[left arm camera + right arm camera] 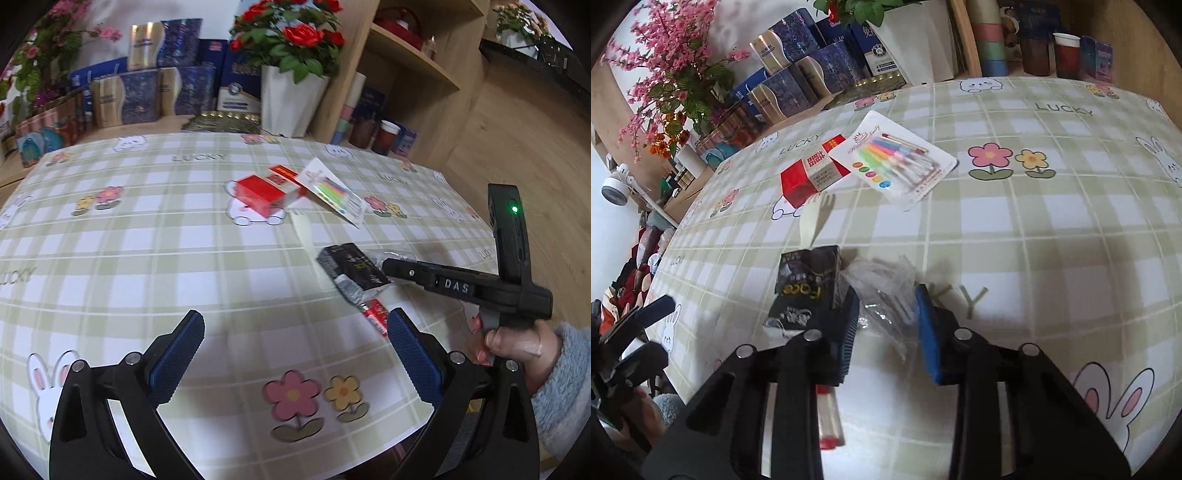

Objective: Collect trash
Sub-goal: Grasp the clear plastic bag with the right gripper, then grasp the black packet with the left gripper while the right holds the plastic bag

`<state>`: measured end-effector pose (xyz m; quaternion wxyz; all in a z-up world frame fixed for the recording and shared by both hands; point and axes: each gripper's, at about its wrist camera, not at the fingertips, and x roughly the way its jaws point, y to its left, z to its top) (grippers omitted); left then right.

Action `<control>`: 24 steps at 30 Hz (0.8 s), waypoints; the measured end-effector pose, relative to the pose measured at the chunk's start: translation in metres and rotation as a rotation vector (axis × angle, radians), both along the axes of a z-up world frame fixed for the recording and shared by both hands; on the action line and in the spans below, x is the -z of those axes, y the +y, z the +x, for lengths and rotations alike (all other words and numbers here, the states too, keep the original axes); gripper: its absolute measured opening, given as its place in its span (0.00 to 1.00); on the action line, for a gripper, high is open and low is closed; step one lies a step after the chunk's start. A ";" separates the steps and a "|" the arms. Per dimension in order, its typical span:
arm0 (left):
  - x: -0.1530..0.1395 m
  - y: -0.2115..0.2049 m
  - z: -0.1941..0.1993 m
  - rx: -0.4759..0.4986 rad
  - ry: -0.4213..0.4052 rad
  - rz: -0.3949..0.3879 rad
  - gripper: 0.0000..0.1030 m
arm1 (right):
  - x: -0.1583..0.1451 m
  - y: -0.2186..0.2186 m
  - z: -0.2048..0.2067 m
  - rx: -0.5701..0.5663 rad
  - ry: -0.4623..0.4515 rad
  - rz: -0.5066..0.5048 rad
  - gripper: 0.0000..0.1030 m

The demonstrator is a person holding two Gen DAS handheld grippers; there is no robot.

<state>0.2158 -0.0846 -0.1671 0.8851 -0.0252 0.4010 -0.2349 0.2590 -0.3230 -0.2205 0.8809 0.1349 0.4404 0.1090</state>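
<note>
My right gripper is closed in on a crumpled clear plastic wrapper, with a blue pad touching each side of it on the checked tablecloth. A black packet lies just left of it, and a small red-capped tube lies under the gripper's left arm. Farther back are a red box, a card of coloured markers and a pale plastic fork. My left gripper hovers wide open over bare cloth with nothing between its fingers. The black packet lies ahead to its right.
Blue and gold boxes and a white pot of red roses line the table's far side. A wooden shelf with cups stands at the back right. The table edge drops to a wooden floor on the right.
</note>
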 end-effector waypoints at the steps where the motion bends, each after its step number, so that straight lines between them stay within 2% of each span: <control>1: 0.001 -0.006 0.003 0.007 0.006 -0.001 0.94 | -0.001 -0.002 -0.002 0.004 -0.006 0.001 0.30; 6: 0.004 -0.031 0.012 0.033 0.039 -0.010 0.84 | -0.011 -0.014 -0.015 0.049 -0.065 -0.005 0.26; 10: 0.010 -0.057 0.019 0.047 0.059 -0.003 0.84 | -0.020 -0.023 -0.023 0.086 -0.112 -0.014 0.25; 14: 0.022 -0.075 0.033 0.004 0.107 0.001 0.84 | -0.022 -0.026 -0.030 0.097 -0.133 -0.012 0.24; 18: 0.032 -0.088 0.050 -0.048 0.137 0.065 0.83 | -0.023 -0.031 -0.040 0.116 -0.154 -0.018 0.24; 21: 0.036 -0.091 0.059 -0.068 0.166 0.081 0.83 | -0.028 -0.037 -0.051 0.153 -0.195 -0.046 0.24; 24: 0.039 -0.099 0.064 -0.067 0.154 0.125 0.83 | -0.030 -0.045 -0.058 0.179 -0.212 -0.035 0.24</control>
